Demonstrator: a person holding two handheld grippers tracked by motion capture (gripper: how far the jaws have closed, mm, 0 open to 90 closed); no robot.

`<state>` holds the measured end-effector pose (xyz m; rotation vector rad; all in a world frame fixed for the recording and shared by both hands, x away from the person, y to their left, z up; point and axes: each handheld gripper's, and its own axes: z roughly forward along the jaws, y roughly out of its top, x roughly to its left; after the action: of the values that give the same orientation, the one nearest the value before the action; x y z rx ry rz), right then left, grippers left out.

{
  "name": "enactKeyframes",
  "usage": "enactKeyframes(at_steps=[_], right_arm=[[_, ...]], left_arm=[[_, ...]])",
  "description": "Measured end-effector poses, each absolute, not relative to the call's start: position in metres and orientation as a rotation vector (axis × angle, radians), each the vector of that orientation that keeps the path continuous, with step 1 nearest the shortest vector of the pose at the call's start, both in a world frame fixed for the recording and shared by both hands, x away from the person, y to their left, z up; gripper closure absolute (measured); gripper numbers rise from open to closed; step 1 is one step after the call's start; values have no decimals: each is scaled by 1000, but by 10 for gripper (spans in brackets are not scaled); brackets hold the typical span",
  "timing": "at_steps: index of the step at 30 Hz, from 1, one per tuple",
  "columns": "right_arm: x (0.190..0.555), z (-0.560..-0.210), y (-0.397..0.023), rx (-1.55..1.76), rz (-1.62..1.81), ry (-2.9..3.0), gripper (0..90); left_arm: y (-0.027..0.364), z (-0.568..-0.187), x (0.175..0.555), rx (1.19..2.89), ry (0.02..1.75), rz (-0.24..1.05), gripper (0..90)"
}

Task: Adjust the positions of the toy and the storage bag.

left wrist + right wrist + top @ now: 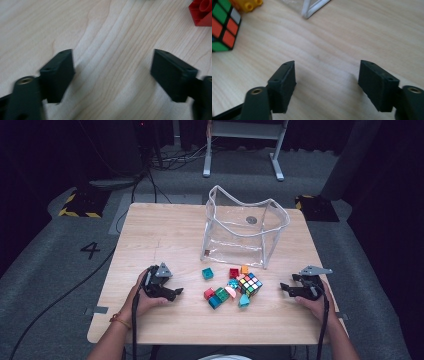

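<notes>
Both grippers, left (172,292) and right (286,289), rest wide open and empty beside the toy pile.
Rubik's cube (249,284) touches small blocks (219,294) (near clear bag (242,227)); a careless reach could scatter them.

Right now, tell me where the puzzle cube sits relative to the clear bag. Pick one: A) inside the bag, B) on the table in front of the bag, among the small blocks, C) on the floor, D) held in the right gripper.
B: the puzzle cube rests on the table among the small blocks, on the person's side of the clear bag, and both grippers stand open with nothing between their jaws.
</notes>
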<state>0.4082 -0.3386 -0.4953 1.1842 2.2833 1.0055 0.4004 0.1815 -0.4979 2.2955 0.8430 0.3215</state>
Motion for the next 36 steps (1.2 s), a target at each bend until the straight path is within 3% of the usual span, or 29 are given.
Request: enactKeyframes(at_steps=[2,4,9,11,14,19,28,34,36], right_arm=[[410,-492,-339,1177,1013,2273,315],[414,-486,-337,1166,1017,2248,345],[426,-463,-328,1063,1108,2228,422],[430,-455,-323,1025,1131,2220,422],[437,-446,-313,994,1123,2195,422],[447,-437,-302,958,1166,2204,450],[458,-428,-283,943,1178,2197,546],[465,-429,-277,973,1205,2204,618],[467,-433,-277,965,1203,2220,687]], left_arm=[[180,-497,404,2303,872,316,158],[177,-495,413,2307,862,326,240],[167,-492,433,2262,862,302,228],[161,-492,436,2256,843,366,228],[154,-490,444,2256,839,345,229],[144,-472,458,2139,833,316,238],[115,-452,479,2100,794,353,258],[100,-445,493,2077,818,390,380],[97,-445,498,2053,818,376,444]])
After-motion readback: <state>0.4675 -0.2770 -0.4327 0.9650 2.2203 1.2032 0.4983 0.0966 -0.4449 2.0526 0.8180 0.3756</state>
